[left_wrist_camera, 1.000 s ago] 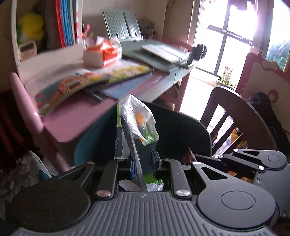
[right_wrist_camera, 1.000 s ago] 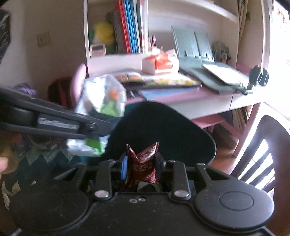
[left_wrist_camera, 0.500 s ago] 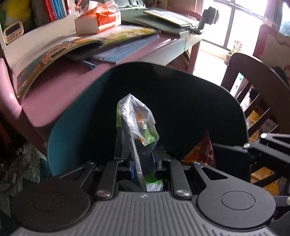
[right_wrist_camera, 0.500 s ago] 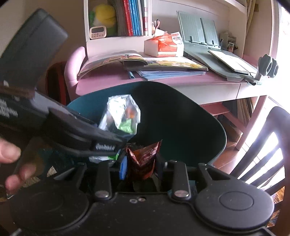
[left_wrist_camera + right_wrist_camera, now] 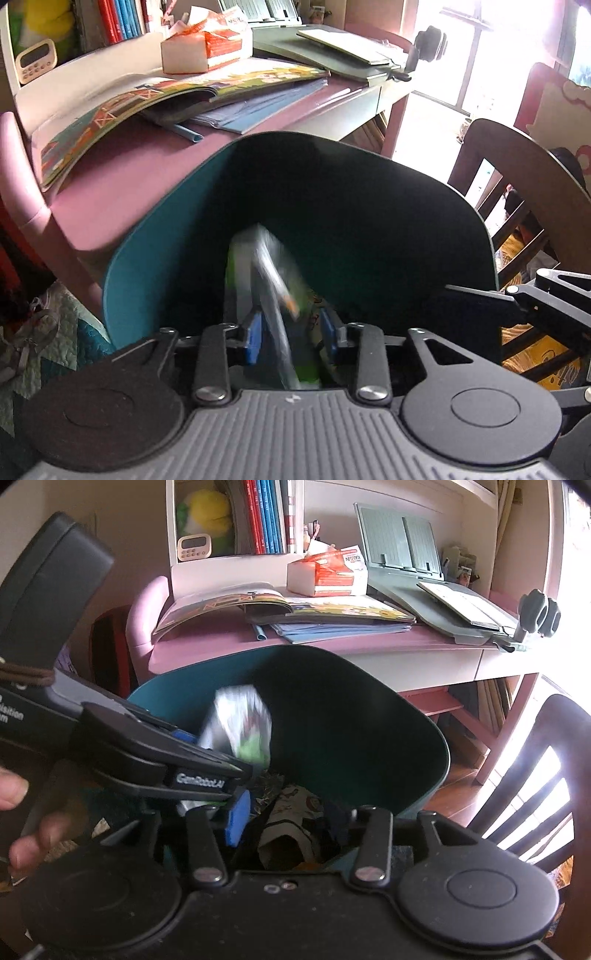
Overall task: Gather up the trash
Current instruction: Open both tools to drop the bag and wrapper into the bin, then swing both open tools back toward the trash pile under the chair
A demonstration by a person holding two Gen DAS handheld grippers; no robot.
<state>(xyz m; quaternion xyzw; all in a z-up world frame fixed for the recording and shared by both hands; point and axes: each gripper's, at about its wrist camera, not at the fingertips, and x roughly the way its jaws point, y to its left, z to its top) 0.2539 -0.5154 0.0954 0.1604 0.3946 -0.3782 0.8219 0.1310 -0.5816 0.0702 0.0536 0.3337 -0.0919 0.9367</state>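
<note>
Both grippers hang over the teal bin [image 5: 155,236], jaws just opened. The left gripper [image 5: 291,332] stands apart around a blurred plastic wrapper [image 5: 266,273] slipping loose; the right gripper [image 5: 291,823] is apart and empty. The wrapper could snag on a pad and miss the bin.

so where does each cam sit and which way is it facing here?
Left wrist: on the left gripper, looking down into the teal plastic bin; its open jaws straddle a blurred clear plastic wrapper.
Right wrist: on the right gripper, jaws open above the bin; a hand shows at left.
Shared: bin, wrapper, left gripper, pink desk.
</note>
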